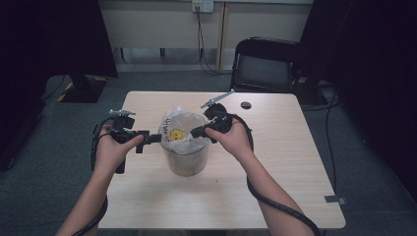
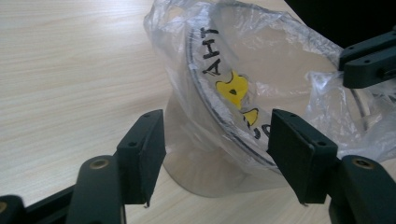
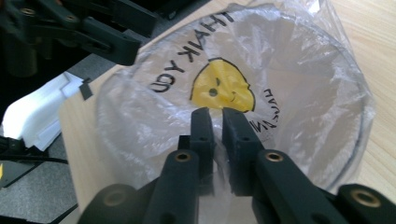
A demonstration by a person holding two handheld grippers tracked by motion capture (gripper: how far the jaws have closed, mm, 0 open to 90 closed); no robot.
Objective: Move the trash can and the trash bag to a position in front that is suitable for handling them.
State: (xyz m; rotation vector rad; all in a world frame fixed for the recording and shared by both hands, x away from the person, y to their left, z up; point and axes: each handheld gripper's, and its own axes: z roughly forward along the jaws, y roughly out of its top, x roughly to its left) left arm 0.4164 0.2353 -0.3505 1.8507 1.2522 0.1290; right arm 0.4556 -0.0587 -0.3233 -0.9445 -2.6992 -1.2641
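Observation:
A clear round bucket [image 1: 187, 164] stands mid-table, lined with a clear plastic bag [image 1: 183, 129] printed with "THANK YOU" and a yellow smiley [image 3: 222, 86]. My left gripper [image 1: 155, 139] sits at the bucket's left rim. In the left gripper view [image 2: 217, 140] its jaws stand wide open, with the bag-covered rim [image 2: 224, 116] just beyond them and untouched. My right gripper [image 1: 194, 132] is at the right rim. In the right gripper view [image 3: 217, 116] its jaws are pressed together on a fold of the bag's film [image 3: 299, 93] at the near edge.
The wooden table [image 1: 275, 162] has a cable hole [image 1: 246, 105] near its far edge. A black folding chair [image 1: 263, 64] stands behind the table, and a dark stand [image 1: 81, 86] is on the floor at the far left. Cables trail from both grippers.

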